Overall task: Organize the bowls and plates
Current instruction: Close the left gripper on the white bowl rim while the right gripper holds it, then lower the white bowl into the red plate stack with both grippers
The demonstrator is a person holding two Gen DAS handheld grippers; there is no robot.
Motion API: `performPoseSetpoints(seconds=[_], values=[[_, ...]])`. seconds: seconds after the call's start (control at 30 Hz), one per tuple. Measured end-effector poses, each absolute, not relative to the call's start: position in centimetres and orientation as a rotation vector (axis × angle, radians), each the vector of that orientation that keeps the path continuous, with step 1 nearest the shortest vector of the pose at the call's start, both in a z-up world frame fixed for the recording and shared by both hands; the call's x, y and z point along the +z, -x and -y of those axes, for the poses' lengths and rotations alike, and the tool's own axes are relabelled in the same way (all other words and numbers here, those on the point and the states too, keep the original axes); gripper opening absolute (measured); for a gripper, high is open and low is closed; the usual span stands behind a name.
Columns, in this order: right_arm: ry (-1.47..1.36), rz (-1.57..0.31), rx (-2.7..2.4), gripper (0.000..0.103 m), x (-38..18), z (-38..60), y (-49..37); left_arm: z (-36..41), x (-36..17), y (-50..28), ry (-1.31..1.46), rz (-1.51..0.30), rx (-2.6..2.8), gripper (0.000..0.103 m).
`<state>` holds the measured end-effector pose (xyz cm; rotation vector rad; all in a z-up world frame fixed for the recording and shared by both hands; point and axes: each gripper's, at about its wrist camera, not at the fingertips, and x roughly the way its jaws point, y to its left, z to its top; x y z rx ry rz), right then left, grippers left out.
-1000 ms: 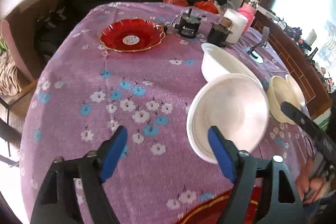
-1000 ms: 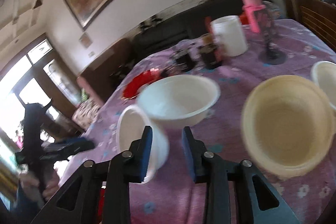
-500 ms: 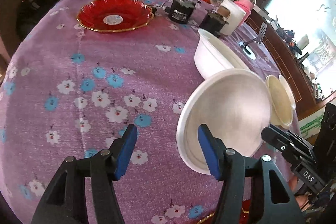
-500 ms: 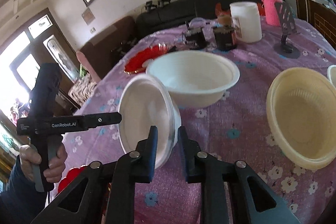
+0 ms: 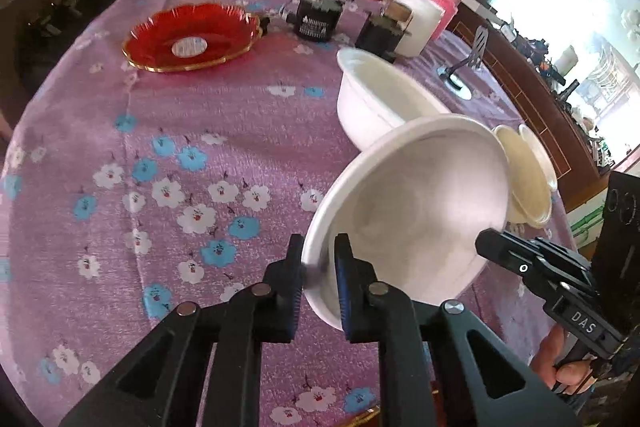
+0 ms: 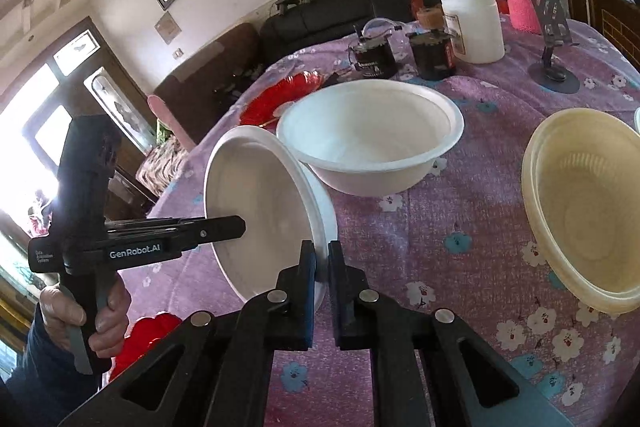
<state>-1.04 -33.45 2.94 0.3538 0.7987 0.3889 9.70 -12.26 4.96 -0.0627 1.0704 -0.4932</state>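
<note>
While you are holding the small white plastic bowl tipped on its side above the purple flowered tablecloth, your left gripper is pinching its near rim, with the blue pads narrowed onto the thin wall. Your right gripper is clamping the opposite rim of the same bowl, its fingers nearly together with only the rim between them. Each hand is gripping one side, so neither is the nearer one; the bowl's mouth is facing sideways, toward your left gripper's camera.

Just beyond it, the large white plastic bowl is sitting upright and open, and that is probably where you are heading, so the tilted bowl needs levelling, mouth up, before it goes in. To the right, the cream plastic strainer bowl is lying well apart. Farther off, the red glass plate with a gold edge is waiting.

"GenRobot.AI" is showing on your left tool, "DAS" on your right.
</note>
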Motion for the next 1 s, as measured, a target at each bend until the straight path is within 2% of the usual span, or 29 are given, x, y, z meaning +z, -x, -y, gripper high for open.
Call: performPoseSetpoints(seconds=[0.37, 0.63, 1.0], values=[[-0.355, -0.717, 0.443, 0.008, 5.9, 32.8, 2.9, 10.9, 9.1, -6.2, 0.038, -0.975, -0.469, 0.015], [-0.365, -0.688, 0.483, 0.008, 7.9, 30.7, 7.9, 8.6, 12.1, -0.7, 0.025, -0.894, -0.498, 0.015], [-0.384, -0.727, 0.494, 0.008, 6.7, 29.1, 14.7, 7.1, 10.8, 6.1, 0.002, -0.885, -0.543, 0.018]])
